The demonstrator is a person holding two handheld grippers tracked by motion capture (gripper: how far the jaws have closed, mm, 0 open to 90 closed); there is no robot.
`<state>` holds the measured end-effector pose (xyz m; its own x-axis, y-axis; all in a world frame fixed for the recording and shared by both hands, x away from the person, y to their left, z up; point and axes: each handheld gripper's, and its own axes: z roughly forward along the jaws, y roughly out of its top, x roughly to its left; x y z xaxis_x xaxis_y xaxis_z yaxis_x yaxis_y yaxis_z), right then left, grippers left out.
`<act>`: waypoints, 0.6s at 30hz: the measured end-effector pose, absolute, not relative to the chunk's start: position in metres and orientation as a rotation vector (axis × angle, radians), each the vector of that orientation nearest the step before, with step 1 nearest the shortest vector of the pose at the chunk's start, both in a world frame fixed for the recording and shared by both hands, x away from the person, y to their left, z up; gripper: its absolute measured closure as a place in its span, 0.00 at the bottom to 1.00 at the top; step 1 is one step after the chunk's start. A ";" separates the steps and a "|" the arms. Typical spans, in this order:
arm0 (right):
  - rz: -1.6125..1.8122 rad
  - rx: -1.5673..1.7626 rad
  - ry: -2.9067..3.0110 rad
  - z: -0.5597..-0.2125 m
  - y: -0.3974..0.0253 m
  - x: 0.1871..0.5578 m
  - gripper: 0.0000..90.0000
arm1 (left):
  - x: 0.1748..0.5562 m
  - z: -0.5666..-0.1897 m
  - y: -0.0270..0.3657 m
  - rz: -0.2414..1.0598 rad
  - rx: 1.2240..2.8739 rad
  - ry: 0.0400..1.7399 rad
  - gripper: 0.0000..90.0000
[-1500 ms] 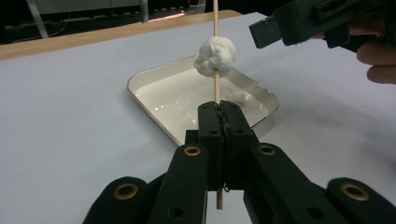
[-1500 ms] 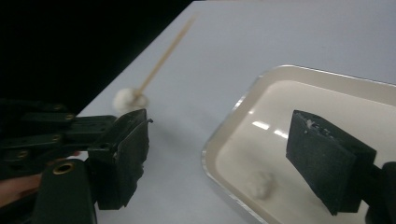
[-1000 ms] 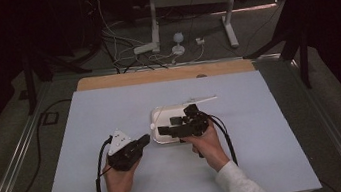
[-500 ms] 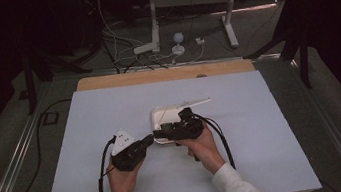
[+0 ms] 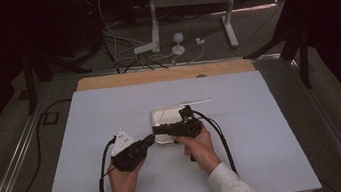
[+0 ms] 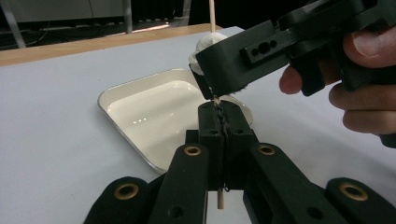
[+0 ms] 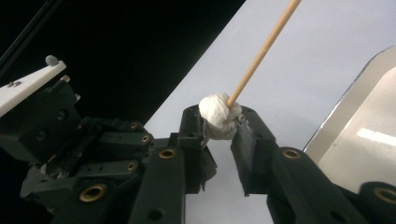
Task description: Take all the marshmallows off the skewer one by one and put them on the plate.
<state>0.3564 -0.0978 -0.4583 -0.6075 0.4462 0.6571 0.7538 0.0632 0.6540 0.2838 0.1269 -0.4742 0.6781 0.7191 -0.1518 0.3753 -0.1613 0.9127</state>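
A thin wooden stick (image 6: 211, 14) carries a white lump (image 7: 217, 115) partway along it. My left gripper (image 6: 219, 111) is shut on the stick below the lump, and the stick's short end (image 6: 218, 199) pokes out under the jaws. My right gripper (image 7: 219, 122) is shut on the white lump, with a jaw pressed against each side. In the high view the left gripper (image 5: 153, 138) and right gripper (image 5: 157, 129) meet tip to tip at the near left corner of a white tray (image 5: 159, 113). The stick (image 5: 197, 103) runs on to the right.
The shallow white tray (image 6: 140, 112) sits mid-table on a pale sheet (image 5: 86, 118), with nothing in the part of it that shows. A wooden strip (image 5: 121, 80) edges the table's far side. Stands and cables (image 5: 156, 42) lie on the floor beyond.
My right gripper has moved left and a little nearer, up against the left gripper's tips. The left gripper has barely shifted.
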 end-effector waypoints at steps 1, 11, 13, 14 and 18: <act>-1.567 -1.222 -2.060 -0.458 -0.097 0.356 0.84 | 0.283 -0.474 0.127 0.392 1.776 0.876 1.00; -1.649 -1.264 -2.070 -0.450 -0.096 0.355 0.88 | 0.281 -0.470 0.128 0.447 1.794 0.864 1.00; -1.659 -1.271 -2.090 -0.448 -0.096 0.354 0.88 | 0.281 -0.470 0.128 0.461 1.813 0.859 1.00; -1.667 -1.279 -2.103 -0.448 -0.096 0.354 0.88 | 0.281 -0.471 0.127 0.467 1.845 0.864 1.00; -1.735 -1.426 -1.964 -0.443 -0.126 0.370 0.89 | 0.278 -0.473 0.126 0.465 1.866 0.841 1.00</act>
<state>0.3698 -0.1259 -0.4428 -0.5335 0.5339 0.6560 0.7168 -0.1263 0.6857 0.2782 0.1261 -0.4726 0.6848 0.7270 -0.0504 0.3445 -0.2620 0.9015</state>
